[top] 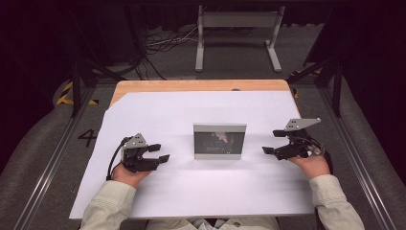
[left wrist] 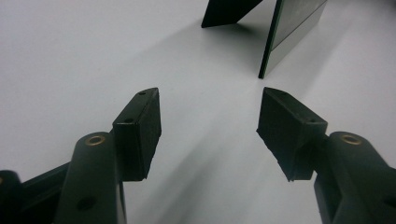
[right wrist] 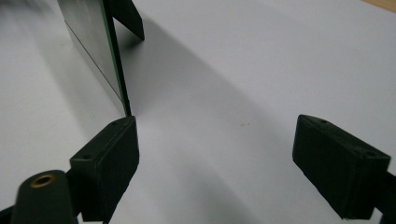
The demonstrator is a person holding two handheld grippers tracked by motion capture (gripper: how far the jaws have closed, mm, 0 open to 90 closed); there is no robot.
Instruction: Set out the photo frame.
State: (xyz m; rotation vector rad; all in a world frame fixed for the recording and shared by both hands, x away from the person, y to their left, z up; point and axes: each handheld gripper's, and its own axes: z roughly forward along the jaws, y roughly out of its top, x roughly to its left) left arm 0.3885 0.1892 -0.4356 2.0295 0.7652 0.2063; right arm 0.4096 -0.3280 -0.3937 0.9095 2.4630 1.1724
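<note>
A small framed mirror (top: 219,141) stands upright in the middle of the white sheet, propped by a dark back stand (left wrist: 227,12). My left gripper (top: 159,153) rests on the sheet to its left, jaws open and empty, pointing toward the mirror's edge (left wrist: 275,42). On the mirror's right, my right gripper (top: 274,142) is held open and empty, pointing left at it. In the right gripper view the mirror's edge (right wrist: 114,60) stands just beyond the left pad (right wrist: 109,161). Neither gripper touches the mirror.
The white sheet (top: 158,110) covers most of a wooden table (top: 191,85). Behind the table stands a grey metal frame (top: 237,36) on the floor, with cables (top: 163,43) to its left. Metal rails run along both sides of the table.
</note>
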